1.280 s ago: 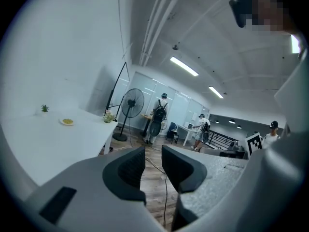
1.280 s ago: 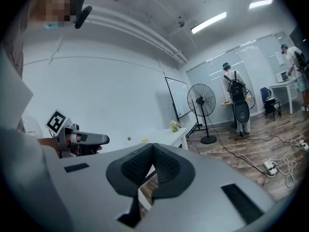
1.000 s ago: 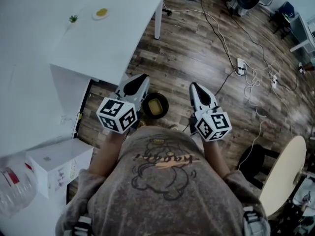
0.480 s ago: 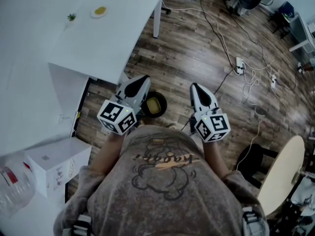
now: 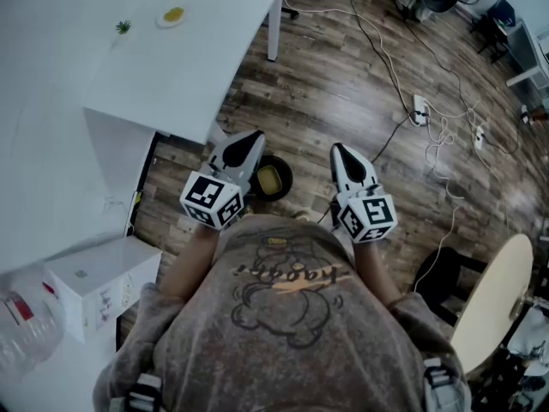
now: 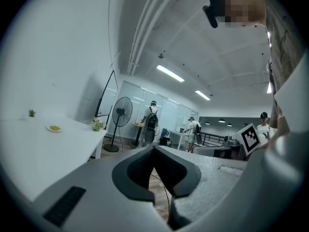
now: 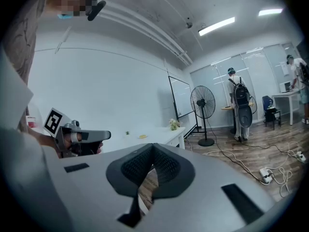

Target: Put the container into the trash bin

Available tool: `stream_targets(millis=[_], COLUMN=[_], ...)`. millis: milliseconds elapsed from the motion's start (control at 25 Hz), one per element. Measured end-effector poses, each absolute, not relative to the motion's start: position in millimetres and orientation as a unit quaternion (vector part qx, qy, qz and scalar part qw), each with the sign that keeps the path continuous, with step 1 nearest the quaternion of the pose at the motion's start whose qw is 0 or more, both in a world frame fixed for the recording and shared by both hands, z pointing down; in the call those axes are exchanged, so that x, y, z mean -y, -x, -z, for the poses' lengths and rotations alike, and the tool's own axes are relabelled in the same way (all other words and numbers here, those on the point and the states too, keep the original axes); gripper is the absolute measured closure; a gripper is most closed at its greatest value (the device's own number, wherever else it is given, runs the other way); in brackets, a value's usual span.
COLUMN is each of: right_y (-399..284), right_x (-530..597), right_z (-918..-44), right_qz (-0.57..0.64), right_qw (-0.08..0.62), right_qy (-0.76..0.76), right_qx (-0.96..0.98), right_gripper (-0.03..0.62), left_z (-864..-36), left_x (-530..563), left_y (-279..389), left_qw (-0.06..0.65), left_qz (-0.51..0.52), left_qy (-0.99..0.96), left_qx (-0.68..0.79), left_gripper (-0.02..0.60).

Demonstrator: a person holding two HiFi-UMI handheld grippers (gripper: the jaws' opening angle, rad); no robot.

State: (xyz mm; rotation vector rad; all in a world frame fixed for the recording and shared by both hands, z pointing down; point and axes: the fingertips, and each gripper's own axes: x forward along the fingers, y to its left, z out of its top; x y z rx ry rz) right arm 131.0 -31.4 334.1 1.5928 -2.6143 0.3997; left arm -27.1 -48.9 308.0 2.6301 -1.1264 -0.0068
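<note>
A black round trash bin [image 5: 284,175] stands on the wood floor just in front of me, with a yellowish container [image 5: 269,179] lying inside it. My left gripper [image 5: 246,141] hangs over the bin's left rim, and its jaws meet at the tip [image 6: 154,148] with nothing between them. My right gripper [image 5: 338,150] is a short way to the right of the bin, clear of it. Its jaws are also together [image 7: 153,145] and hold nothing. Both point nearly level into the room.
A white table [image 5: 184,75] stands to the left with a small plate [image 5: 172,15] and a tiny plant [image 5: 125,27]. A white box [image 5: 94,286] sits at lower left. Cables and a power strip [image 5: 419,113] trail over the floor at right. A standing fan [image 6: 120,115] and people are far off.
Both grippers have sunk a little toward the floor. The left gripper's marker cube has rolled slightly and shifted right, closer to the bin. The bin and container have not moved.
</note>
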Motion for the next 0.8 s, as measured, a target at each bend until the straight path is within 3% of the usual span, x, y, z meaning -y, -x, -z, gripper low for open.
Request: stream_targets(millis=[800], right_y=[-129.3], right_x=[44.0], right_z=[-377.2], right_qz=[-0.153], right_qw=[0.047], right_qy=[-0.52], right_qx=[0.839], right_gripper=[0.593], left_z=[-357.5], left_x=[64.5], left_y=[38.1], left_qw=[0.145], left_qz=[-0.024], left_qy=[-0.901], left_qx=[0.409], left_gripper=[0.578])
